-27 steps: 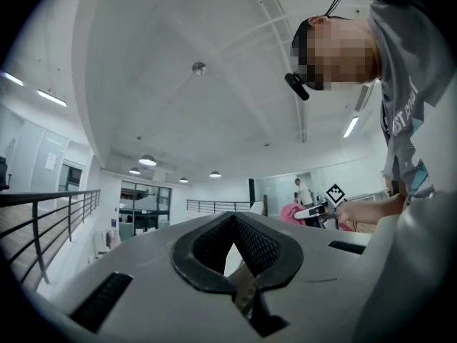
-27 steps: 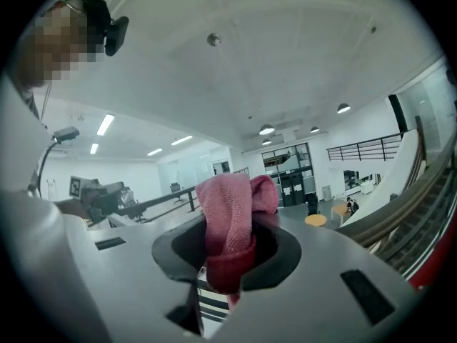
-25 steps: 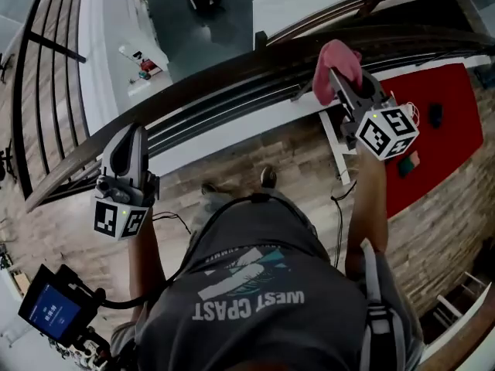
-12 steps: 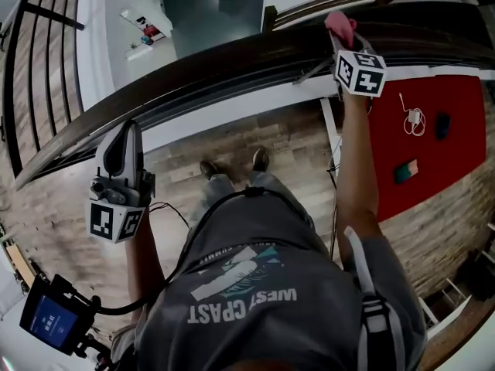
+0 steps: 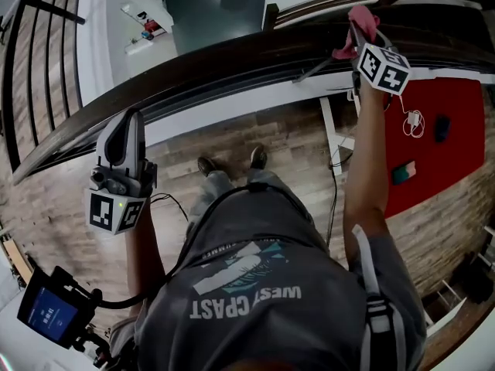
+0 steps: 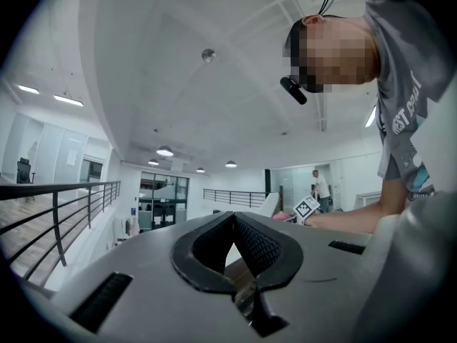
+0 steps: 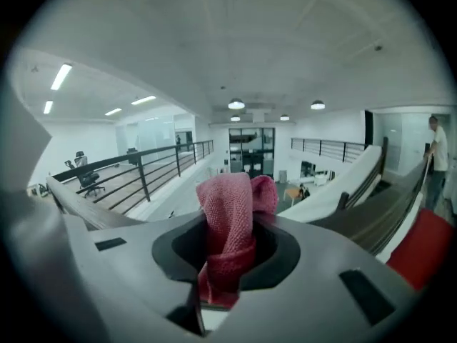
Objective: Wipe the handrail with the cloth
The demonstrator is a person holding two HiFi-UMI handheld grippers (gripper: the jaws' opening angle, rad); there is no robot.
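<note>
**Head view.**
- At 1 o'clock: cloth (image 5: 362, 18), pink and bunched, pinched in right gripper (image 5: 360, 33) and lying over handrail (image 5: 232, 60).
- Loose tail hanging off toward 7 o'clock of the jaws.
- Contact with the rail likely, but not confirmable from here.
- Handrail dark, long axis from 8 o'clock up to 2 o'clock in a shallow curve, passing under the cloth.
- Left gripper (image 5: 126, 122) at 9 o'clock, pointing to 12, near the rail, carrying nothing.

**Left gripper view.**
- Jaws closed tip to tip, nothing between the pads.
- Only background visible through the slot behind them.
- Cloth and right gripper small and far off at 3 o'clock.

**Right gripper view.**
- Jaws clamped on the cloth at centre, gap no wider than the folded fabric.
- Fold standing up out of the jaws toward 12 o'clock, doubled over at the top; short end below at 6.
- Long axis of the cloth therefore along the jaws, 6 to 12.
- Rail running away at 4 o'clock and again at 8 o'clock.

**Handling (judgement).**
- Cloth soft, light, limp knit, with no breakage risk.
- Likely to drag and bunch on the rail rather than glide; could pull free of the jaws if snagged.
- Best gripped as now, mid-fold, with enough free fabric ahead of the tips to form a pad.
- Rail rigid, fixed and smooth-looking.
- Strokes best laid along its long axis, not across.
</note>
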